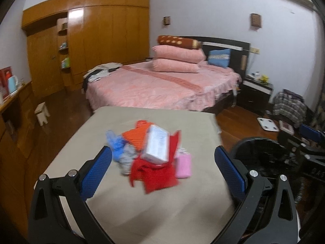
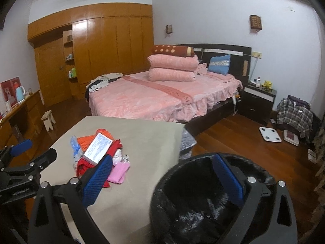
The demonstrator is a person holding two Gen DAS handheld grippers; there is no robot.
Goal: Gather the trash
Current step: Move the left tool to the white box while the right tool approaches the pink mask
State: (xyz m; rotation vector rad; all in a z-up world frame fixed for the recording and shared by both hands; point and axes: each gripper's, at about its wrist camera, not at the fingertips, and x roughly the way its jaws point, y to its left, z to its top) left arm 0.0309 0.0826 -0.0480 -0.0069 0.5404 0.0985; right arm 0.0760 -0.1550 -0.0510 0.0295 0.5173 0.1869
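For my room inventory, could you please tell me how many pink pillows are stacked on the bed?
2: the lower pink pillow lies on the bedspread, the upper pink pillow on it, under a brown dotted bolster. Others may be hidden.

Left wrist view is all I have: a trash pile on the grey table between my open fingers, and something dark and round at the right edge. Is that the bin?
Observer: Yes. The right wrist view shows a round bin lined with a black bag, standing just off the table's right side.
Operator: Anything in it?
Observer: Only black liner shows inside; I can see no trash there.
Operator: And the right gripper?
Observer: The right gripper is open and holds nothing. One finger is over the bin's mouth, the other in front of the pile.
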